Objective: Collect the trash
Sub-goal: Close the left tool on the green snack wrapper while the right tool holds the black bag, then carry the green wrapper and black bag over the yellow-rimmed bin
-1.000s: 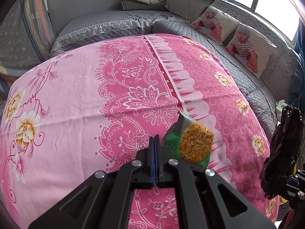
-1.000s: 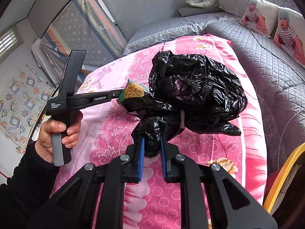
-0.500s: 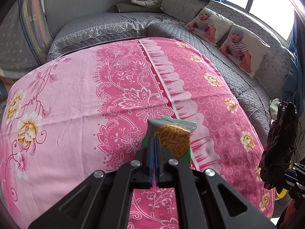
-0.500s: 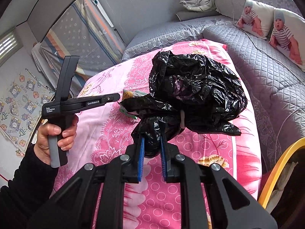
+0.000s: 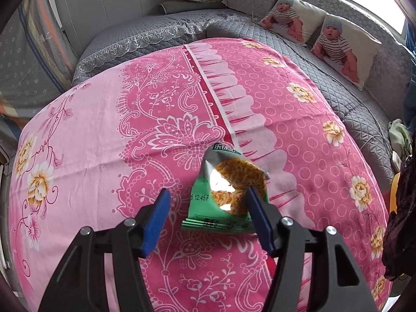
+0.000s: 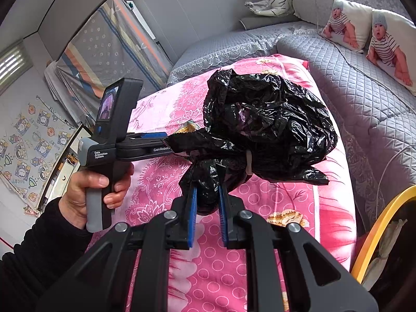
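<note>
The wrapper – a green snack packet printed with noodles – lies between the fingers of the left gripper, nearer the right-hand one, which crosses its edge; whether that pad touches it I cannot tell. The left jaws are opening, now stand wide, and the pads do not pinch it. Its long axis runs away from the gripper, sealed end nearest the camera.

From the right wrist view the wrapper peeks out at the lip of the black bag, just beyond the left gripper tips, so it looks to be dropping at or into the bag's mouth – though whether it clears the rim is hidden. The right gripper is nearly closed, clamped on the bag's bunched neck, holding the bag above the bed.

The bed carries a pink floral cover; grey quilting, baby-print pillows and a toy tiger lie beyond. A hand in a dark sleeve grips the left tool.
</note>
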The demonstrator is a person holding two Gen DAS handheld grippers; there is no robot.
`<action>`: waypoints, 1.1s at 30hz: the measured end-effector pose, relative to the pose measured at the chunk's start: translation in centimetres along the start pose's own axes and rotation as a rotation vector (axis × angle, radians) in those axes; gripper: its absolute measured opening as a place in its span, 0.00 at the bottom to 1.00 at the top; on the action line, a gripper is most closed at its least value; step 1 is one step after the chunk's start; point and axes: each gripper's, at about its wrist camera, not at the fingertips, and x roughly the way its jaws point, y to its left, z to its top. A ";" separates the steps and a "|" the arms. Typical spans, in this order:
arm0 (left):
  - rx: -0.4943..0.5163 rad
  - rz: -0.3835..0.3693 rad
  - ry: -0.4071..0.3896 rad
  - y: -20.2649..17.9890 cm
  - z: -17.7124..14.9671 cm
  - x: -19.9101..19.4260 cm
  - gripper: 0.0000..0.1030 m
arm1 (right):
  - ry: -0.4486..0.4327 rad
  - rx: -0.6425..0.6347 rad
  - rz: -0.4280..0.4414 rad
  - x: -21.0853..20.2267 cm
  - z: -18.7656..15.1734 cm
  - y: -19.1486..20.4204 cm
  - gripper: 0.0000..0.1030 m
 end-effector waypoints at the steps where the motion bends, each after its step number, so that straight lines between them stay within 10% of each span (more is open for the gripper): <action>1: 0.004 0.009 0.000 -0.4 0.1 0.2 0.56 | 0.001 0.002 0.000 0.0 0.0 -0.1 0.13; 17: -0.038 -0.021 -0.021 0.0 0.4 1.1 0.06 | -0.021 0.021 0.002 -1.3 -0.3 -0.2 0.13; 33: -0.120 -0.145 -0.180 1.9 -2.0 -7.4 0.01 | -0.090 0.020 -0.001 -5.1 -1.1 0.0 0.13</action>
